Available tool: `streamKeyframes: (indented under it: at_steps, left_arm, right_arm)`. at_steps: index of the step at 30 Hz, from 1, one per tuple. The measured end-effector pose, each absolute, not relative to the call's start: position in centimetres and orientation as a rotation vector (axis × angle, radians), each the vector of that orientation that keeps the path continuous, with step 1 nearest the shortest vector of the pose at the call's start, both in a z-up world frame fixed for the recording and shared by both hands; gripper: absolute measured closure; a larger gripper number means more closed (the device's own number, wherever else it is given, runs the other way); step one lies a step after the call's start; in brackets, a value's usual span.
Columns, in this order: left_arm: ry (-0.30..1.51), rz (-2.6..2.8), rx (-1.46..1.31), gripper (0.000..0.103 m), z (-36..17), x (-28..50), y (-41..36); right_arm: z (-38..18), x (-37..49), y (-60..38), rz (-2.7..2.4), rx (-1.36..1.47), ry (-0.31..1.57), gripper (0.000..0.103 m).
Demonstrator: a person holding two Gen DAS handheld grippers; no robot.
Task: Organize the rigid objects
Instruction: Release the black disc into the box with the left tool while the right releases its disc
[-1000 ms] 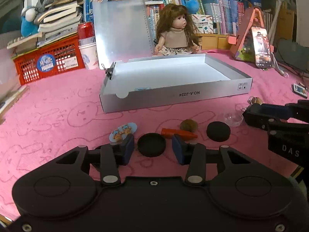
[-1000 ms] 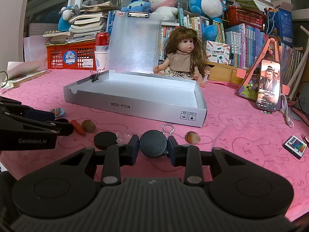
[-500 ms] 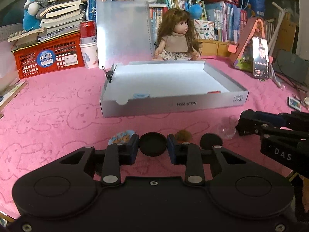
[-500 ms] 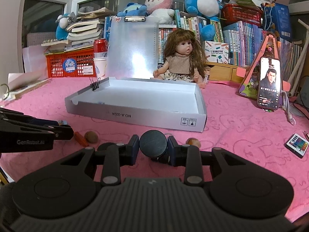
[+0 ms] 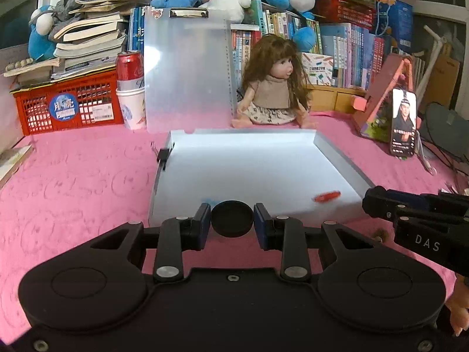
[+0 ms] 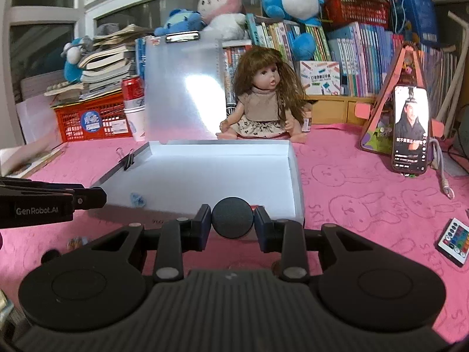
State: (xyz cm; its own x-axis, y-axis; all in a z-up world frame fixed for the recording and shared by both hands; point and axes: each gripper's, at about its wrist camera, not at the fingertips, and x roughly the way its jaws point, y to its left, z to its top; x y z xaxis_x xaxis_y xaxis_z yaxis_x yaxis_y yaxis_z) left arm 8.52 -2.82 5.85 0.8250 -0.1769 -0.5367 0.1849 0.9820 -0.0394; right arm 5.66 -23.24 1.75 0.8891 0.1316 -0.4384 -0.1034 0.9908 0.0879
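Left wrist view shows my left claw (image 5: pixel 232 223) pinching a black round cap (image 5: pixel 232 218) between its blue pads, held just short of the near wall of the white box (image 5: pixel 337 152). Right wrist view shows my right claw (image 6: pixel 232 223) pinching a dark grey disc (image 6: pixel 232 217) the same way, also in front of that near wall. So two pieces are picked up but not yet dropped in. Inside the box I see an orange piece (image 5: pixel 326 196) near the front right corner and a small blue piece (image 6: pixel 137 199) near the front left, so I judge the sorting partly done. Left on the pink cloth (image 5: pixel 73 182) are a small picture sticker (image 6: pixel 76 242) and a dark round thing (image 6: pixel 50 254), both low beside my left claw. Most of the box floor is bare, with plenty of room to set things down. A black clip (image 5: pixel 163 155) sits on the left wall, and the doll (image 5: pixel 274 88) sits just beyond the far wall, well apart from my claws.
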Motion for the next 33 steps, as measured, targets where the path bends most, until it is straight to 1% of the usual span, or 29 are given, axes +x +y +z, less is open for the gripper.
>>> streamKeyframes:
  at_steps: [9,13,18,33]
  left_arm:
    - [0.668,-0.18,-0.039,0.073,7.3,16.2,-3.0]
    - [0.742,-0.178,-0.087,0.073,6.5,19.5,-2.8]
    - [0.792,-0.131,-0.091,0.073,4.8,22.3,-2.6]
    - [0.823,-0.083,-0.05,0.073,1.8,24.5,-3.0]
  right_arm:
    - [3.0,13.1,-25.2,0.109,0.162,0.64,0.066]
    - [2.7,16.3,-26.0,0.114,0.218,0.723,0.066]
    - [2.1,18.7,-25.6,0.094,0.187,0.777,0.066]
    - [0.2,21.2,-24.1,0.088,0.12,0.857,0.066]
